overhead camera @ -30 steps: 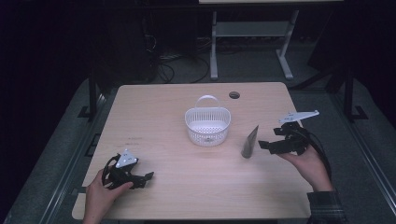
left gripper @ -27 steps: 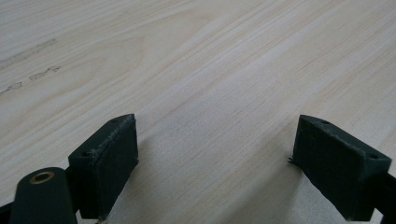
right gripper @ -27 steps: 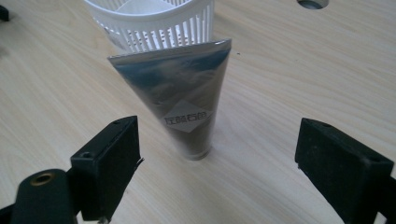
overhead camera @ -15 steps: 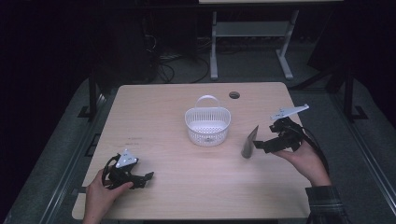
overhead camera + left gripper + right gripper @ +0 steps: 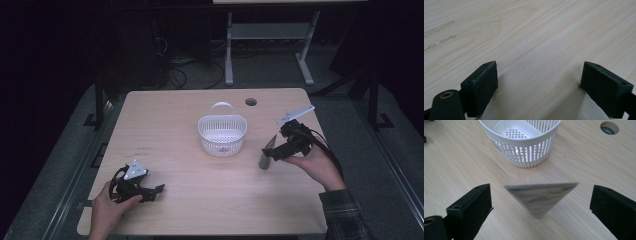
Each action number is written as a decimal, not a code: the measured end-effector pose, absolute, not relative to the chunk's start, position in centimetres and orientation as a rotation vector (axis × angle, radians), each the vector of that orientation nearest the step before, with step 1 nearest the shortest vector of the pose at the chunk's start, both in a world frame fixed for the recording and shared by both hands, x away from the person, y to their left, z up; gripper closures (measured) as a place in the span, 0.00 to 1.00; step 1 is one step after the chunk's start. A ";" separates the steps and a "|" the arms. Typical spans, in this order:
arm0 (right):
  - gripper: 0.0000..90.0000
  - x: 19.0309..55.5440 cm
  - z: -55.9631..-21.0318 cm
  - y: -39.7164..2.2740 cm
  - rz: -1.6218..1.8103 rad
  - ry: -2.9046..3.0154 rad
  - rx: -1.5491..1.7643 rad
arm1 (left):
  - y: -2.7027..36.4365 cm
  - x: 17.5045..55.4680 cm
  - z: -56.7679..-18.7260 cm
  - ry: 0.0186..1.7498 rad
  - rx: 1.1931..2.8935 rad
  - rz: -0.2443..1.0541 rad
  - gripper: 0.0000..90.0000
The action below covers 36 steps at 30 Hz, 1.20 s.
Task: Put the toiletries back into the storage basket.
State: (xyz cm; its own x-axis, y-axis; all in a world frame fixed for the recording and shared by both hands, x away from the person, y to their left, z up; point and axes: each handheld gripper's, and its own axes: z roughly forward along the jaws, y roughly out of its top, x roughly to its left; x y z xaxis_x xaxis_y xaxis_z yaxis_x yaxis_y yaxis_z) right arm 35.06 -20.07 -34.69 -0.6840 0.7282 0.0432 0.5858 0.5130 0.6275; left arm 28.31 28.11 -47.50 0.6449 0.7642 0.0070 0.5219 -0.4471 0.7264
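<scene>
Left hand-held gripper: rests low on the near-left part of the bench, jaws spread wide with only bare wood between them in the left gripper view; it holds nothing and lies where it lay a second ago.

Right hand-held gripper: released, jaws standing far apart on either side of the packet. Over the last second it has slid in from the right edge of the bench toward the packet, so that the jaws now flank it.

Packet: a flat grey-silver sachet, seen in the right gripper view as a downward-pointing triangle with a serrated top edge, standing on its tip between the open jaws and touching neither of them, as far as the view tells. From above it sits on the bench just right of the basket, in the same spot as before.

Meaning of the change: the approach looks finished and the grasp not yet made; closing the jaws on the packet seems the step in hand.

Basket: white slotted plastic with a handle, empty, just beyond the packet near the middle of the bench, unmoved; a likely place for the packet to go.

Risk: the thin packet may tip or slip as the jaws close.

Cable hole: in the bench past the basket.
</scene>
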 end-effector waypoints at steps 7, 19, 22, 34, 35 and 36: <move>0.04 36.1 -34.9 -19.0 0.901 2.548 1.104 | 28.1 28.3 -47.5 0.997 2.148 0.438 0.15; 0.11 37.0 -35.7 -18.6 0.867 2.584 1.122 | 28.1 28.3 -47.5 0.998 2.150 0.435 0.15; 0.15 37.1 -35.7 -18.7 0.880 2.589 1.121 | 28.1 28.3 -47.5 0.996 2.151 0.437 0.15; 0.29 37.0 -35.9 -18.9 0.890 2.603 1.114 | 28.1 28.3 -47.5 0.996 2.151 0.437 0.15; 0.30 37.0 -35.8 -18.9 0.891 2.605 1.110 | 28.1 28.3 -47.5 0.996 2.151 0.437 0.15; 0.31 37.0 -35.8 -18.9 0.895 2.606 1.101 | 28.1 28.3 -47.5 0.996 2.151 0.437 0.15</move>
State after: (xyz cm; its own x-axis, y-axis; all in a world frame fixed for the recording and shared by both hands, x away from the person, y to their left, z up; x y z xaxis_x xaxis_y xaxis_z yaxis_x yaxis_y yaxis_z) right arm 37.01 -18.92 -35.83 -0.7114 0.6993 0.0696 0.5945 0.5460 0.5903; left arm 28.31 28.11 -47.50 0.6447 0.7644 0.0064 0.5222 -0.4465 0.7266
